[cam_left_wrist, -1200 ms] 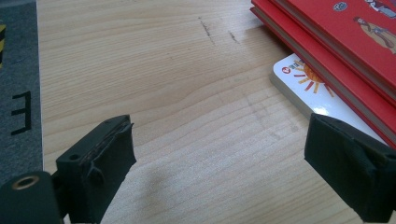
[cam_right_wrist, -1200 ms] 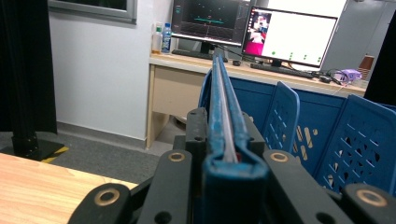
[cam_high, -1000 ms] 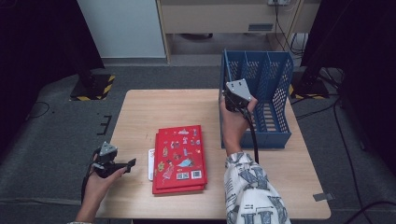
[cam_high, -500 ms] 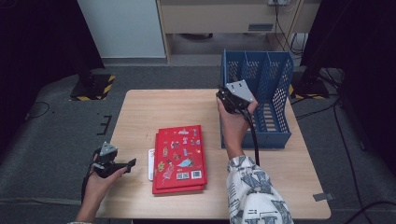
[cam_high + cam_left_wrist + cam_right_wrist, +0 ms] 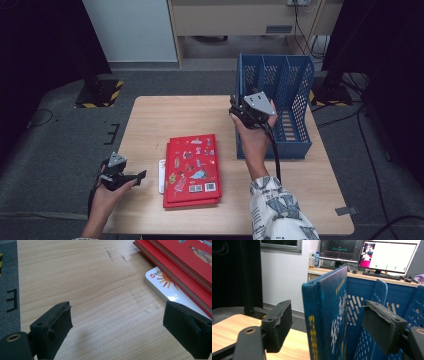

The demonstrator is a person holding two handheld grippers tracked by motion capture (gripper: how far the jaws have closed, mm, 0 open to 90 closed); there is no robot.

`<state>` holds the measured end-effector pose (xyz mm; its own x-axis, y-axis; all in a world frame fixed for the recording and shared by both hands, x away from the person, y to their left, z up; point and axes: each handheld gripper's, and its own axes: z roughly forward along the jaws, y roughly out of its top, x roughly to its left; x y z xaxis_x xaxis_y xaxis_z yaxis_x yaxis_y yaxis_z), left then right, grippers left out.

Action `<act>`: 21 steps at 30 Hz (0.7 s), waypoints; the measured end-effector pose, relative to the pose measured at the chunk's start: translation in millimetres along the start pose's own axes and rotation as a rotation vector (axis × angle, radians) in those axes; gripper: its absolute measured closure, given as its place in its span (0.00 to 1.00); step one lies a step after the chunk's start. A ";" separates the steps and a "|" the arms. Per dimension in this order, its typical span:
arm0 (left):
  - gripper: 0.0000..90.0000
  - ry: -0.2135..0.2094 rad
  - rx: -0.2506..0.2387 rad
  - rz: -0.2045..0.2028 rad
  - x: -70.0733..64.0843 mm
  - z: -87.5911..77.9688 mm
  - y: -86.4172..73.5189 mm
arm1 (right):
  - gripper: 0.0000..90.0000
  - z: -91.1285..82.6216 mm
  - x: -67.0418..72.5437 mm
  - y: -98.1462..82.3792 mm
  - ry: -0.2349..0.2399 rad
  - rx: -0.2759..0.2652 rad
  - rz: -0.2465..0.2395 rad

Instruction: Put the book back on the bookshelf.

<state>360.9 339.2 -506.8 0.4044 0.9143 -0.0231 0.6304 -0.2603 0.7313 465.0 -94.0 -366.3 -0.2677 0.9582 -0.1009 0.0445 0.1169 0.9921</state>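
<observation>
A blue book [image 5: 329,305] with yellow lettering stands upright at the left end of the blue file rack [image 5: 295,85]. My right gripper [image 5: 327,322] straddles the book's spine. Its jaws have just been opening, and both pads now stand apart from the covers. In the high view the right gripper [image 5: 239,109] sits at the rack's front left corner. My left gripper [image 5: 139,176] rests low over the table's near left part, open, with bare wood between its jaws [image 5: 120,325].
A stack of red books [image 5: 192,167] lies flat mid-table with a white booklet [image 5: 165,285] under its left edge, just right of the left gripper. The rack's perforated dividers [image 5: 397,302] rise behind the blue book. Monitors stand on a far desk.
The right hand has drifted slightly left and toward the person at the rack's corner. The left hand and the red books have stayed put.
</observation>
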 end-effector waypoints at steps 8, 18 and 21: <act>0.08 0.000 0.002 0.003 -1.4 1.0 0.2 | 0.17 -15.8 -2.9 -6.7 0.064 0.037 0.051; 0.08 -0.002 0.005 0.006 -1.8 1.9 0.1 | 0.13 -37.5 -3.6 -17.9 0.126 0.083 0.083; 0.08 -0.003 0.005 0.006 -2.0 1.9 0.1 | 0.12 -44.8 -4.3 -23.0 0.137 0.086 0.098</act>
<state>361.4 336.8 -508.0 0.4099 0.9119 -0.0211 0.6312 -0.2669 0.7283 422.0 -112.6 -385.4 -0.3861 0.9224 0.0130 0.1574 0.0520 0.9862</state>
